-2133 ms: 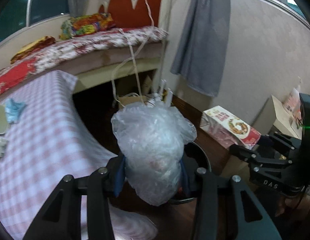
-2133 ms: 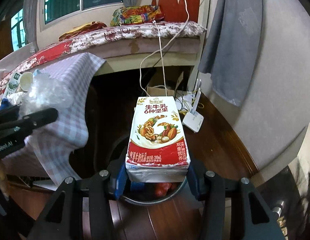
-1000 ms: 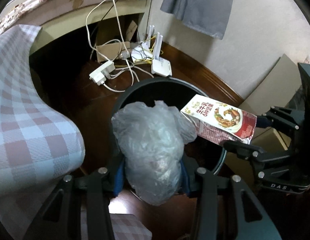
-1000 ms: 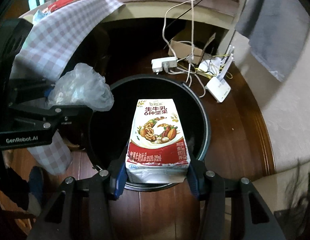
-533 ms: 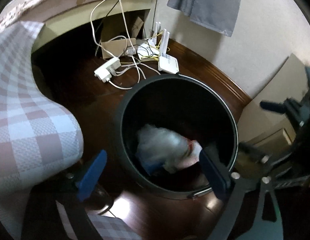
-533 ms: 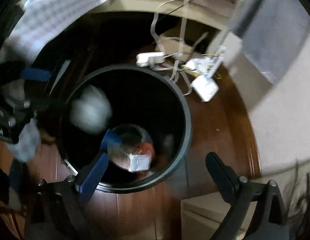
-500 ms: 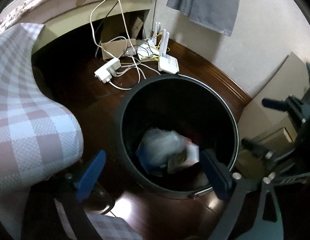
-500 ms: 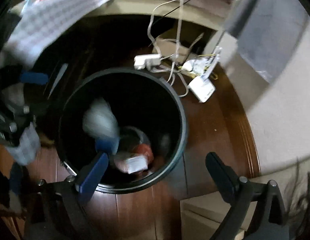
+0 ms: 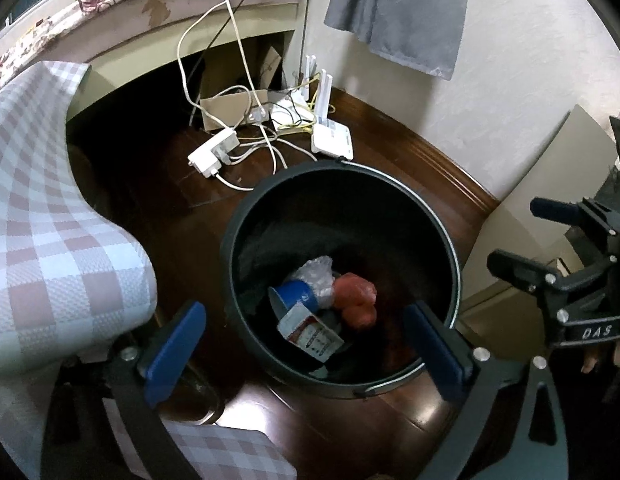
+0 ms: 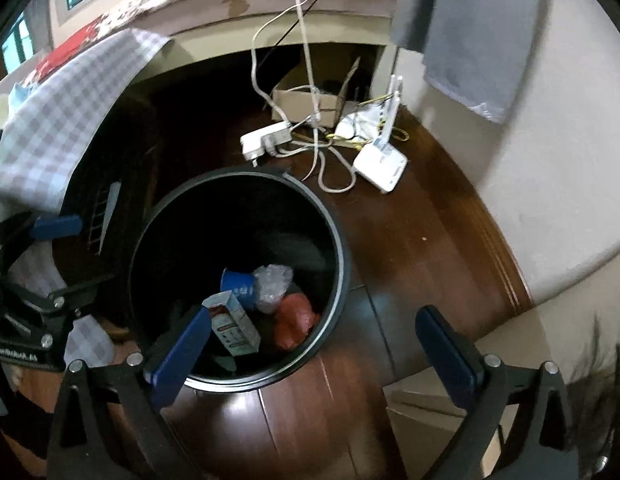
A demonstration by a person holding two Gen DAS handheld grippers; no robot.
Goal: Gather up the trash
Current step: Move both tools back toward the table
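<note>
Trash (image 9: 317,312) is seen lying at the bottom of the black bin (image 9: 449,240): carton, plastic wad, blue cup, red bag. Left tongs (image 9: 306,344) are held directly above the bin, right tongs (image 10: 313,356) above its near rim. Both have just been spread wide apart, nothing between them. More trash must be sought away from the bin.

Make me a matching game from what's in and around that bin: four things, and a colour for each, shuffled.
Things:
1. cup
2. bag
3. router
4. bin

Colours:
A. white
B. black
C. blue
D. red

Pairs: 1-C, 2-D, 3-A, 4-B
</note>
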